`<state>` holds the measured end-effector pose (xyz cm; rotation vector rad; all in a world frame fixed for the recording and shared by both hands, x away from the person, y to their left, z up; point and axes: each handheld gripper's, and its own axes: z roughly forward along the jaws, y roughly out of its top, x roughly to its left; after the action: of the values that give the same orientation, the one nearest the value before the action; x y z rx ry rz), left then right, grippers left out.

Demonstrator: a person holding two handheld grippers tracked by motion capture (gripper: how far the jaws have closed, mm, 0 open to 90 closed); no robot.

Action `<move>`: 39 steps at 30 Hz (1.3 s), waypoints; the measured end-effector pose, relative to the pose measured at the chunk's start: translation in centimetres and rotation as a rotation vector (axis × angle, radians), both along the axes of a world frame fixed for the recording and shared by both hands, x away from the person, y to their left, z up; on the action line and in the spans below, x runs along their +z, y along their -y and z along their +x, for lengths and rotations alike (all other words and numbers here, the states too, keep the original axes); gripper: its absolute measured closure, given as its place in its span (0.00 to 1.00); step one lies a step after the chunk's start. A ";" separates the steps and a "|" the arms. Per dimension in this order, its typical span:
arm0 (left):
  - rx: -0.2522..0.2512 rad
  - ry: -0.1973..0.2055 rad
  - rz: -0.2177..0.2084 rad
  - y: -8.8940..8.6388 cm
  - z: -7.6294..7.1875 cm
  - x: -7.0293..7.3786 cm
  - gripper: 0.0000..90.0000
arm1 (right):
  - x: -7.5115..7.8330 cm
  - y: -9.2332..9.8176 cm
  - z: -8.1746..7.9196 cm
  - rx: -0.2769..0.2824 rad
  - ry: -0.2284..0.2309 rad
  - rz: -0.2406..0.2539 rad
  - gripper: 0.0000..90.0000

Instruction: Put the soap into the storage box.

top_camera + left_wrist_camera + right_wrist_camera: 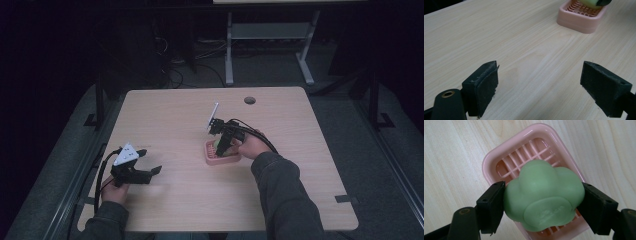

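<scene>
A green lobed soap (544, 195) is clamped between the two black jaws of my right gripper (541, 207), right over the slatted inside of a pink soap dish (499, 157). From above, the right gripper (223, 146) points down into the dish (211, 159) near the table's middle. I cannot tell whether the soap touches the grid. My left gripper (150, 160) rests low at the table's left, jaws wide apart with nothing between them. In the left gripper view its pads (484, 85) frame bare wood, with the dish (581, 20) far ahead.
The light wooden table (175, 120) has a round cable hole (249, 100) at its far edge. A metal table frame (270, 35) and cables stand on the dark floor beyond. Bare wood lies between the two grippers.
</scene>
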<state>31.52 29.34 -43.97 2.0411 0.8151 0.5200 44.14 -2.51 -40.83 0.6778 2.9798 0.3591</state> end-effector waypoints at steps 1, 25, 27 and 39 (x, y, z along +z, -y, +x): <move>0.000 0.000 0.000 0.0 0.0 0.0 0.16 | 0.0 0.0 0.0 0.000 0.000 0.000 0.28; 0.000 -0.008 -0.002 0.0 0.0 0.0 0.16 | -0.6 -0.6 0.0 0.008 0.002 -0.040 0.28; -0.001 -0.006 -0.003 0.0 0.0 0.0 0.16 | -0.6 -0.6 -0.1 0.007 -0.002 -0.036 0.27; -0.002 -0.006 0.001 0.0 0.0 -0.1 0.16 | 0.7 -1.3 -0.5 0.026 0.048 0.000 0.31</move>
<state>31.54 29.29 -44.02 2.0449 0.8167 0.5132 43.64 -1.22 -40.14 0.6222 2.9455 0.3720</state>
